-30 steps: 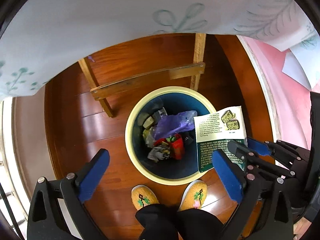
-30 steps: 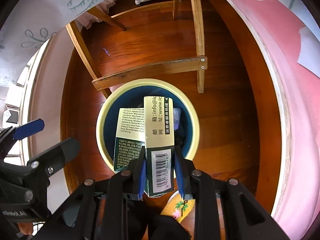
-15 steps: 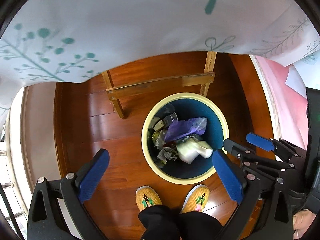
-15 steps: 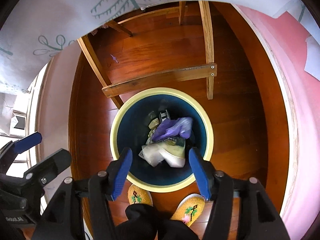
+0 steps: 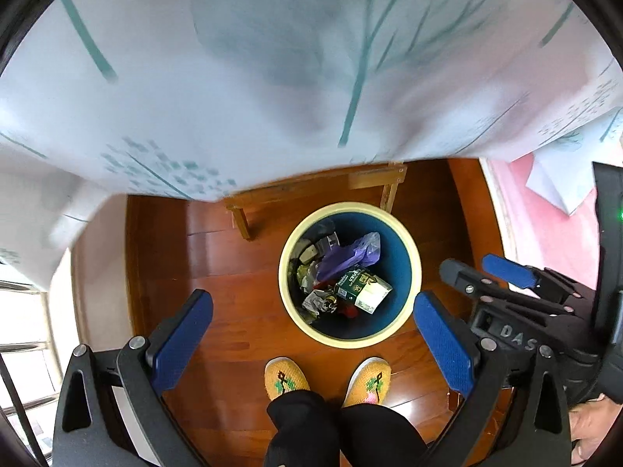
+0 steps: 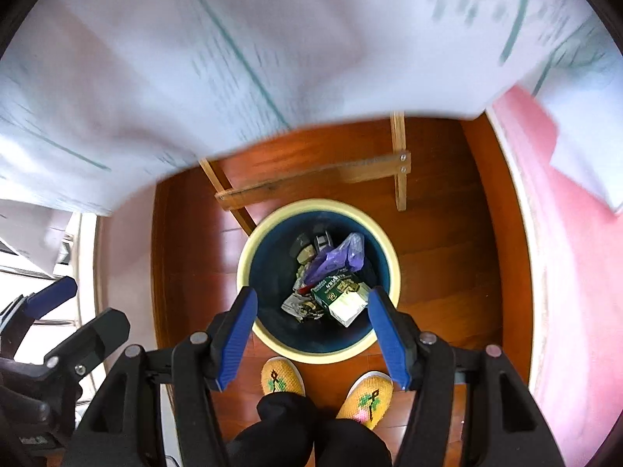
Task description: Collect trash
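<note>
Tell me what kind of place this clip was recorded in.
Probably a room in a home: a wood plank floor, a patterned tablecloth hanging over wooden table legs, and a small trash bin beside someone's embroidered slippers.

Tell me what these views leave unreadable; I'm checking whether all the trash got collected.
- Tabletop: hidden in both views by the blurred hanging tablecloth, so leftover trash can't be checked.
- Bottom of the bin: covered by the green box, purple bag and crumpled wrappers.
- Print on the green box: too small to read.
- Floor behind the person: cut off by the bottom edge.
</note>
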`<state>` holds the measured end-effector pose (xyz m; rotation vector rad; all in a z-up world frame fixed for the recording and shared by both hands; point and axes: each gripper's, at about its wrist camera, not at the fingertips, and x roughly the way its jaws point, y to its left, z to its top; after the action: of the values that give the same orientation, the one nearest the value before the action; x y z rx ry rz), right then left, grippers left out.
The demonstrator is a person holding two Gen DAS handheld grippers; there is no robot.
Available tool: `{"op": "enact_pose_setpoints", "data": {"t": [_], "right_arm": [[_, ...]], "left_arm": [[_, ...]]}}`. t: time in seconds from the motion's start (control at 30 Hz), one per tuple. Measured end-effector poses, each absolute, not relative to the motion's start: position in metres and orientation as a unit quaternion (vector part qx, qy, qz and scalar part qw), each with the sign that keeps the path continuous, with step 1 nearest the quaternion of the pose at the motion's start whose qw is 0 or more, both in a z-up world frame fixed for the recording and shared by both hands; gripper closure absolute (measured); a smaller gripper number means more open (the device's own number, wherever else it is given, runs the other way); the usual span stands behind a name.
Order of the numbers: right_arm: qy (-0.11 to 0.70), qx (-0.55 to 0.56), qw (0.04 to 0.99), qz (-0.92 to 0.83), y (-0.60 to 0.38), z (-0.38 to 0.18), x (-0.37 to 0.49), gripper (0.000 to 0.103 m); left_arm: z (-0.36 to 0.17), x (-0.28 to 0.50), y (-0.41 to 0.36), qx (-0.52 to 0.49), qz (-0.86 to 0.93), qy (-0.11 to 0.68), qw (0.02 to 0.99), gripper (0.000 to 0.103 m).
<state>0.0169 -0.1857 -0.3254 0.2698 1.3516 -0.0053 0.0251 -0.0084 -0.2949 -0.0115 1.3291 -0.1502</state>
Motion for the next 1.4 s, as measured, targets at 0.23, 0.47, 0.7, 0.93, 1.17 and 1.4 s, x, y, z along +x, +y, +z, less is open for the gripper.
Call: {"op": "enact_pose_setpoints", "data": {"t": [0.23, 0.47, 0.7, 0.93, 1.17, 1.4], "right_arm": [[0.600, 0.134, 0.789, 0.007, -0.199, -0.237, 0.016, 0.043], [0.574, 0.130, 0.809, 0.012, -0.210, -0.143, 0.017, 0.043], [0.548, 0.121, 0.828, 0.024, -0.217, -0.063, 0.018, 0.043], [0.522, 0.116, 0.844, 0.039, -0.218, -0.011, 0.020, 0.043], [0.503, 0.084, 0.859, 0.053, -0.209, 0.013, 0.023, 0.043], [0.493, 0.078, 0.865, 0.054, -0.211, 0.022, 0.023, 0.043]], "left_arm": [[-0.209, 0.027, -0.010, -0.020, -0.058, 0.595, 0.801, 0.001], [-0.116, 0.031, -0.020, -0.023, -0.044, 0.564, 0.824, 0.001], [-0.036, 0.032, -0.027, -0.015, -0.021, 0.528, 0.849, 0.001], [0.013, 0.027, -0.031, -0.010, -0.006, 0.497, 0.868, 0.001], [0.032, 0.024, -0.035, -0.010, 0.003, 0.482, 0.876, 0.001], [0.037, 0.020, -0.037, -0.014, 0.011, 0.471, 0.882, 0.001]]}}
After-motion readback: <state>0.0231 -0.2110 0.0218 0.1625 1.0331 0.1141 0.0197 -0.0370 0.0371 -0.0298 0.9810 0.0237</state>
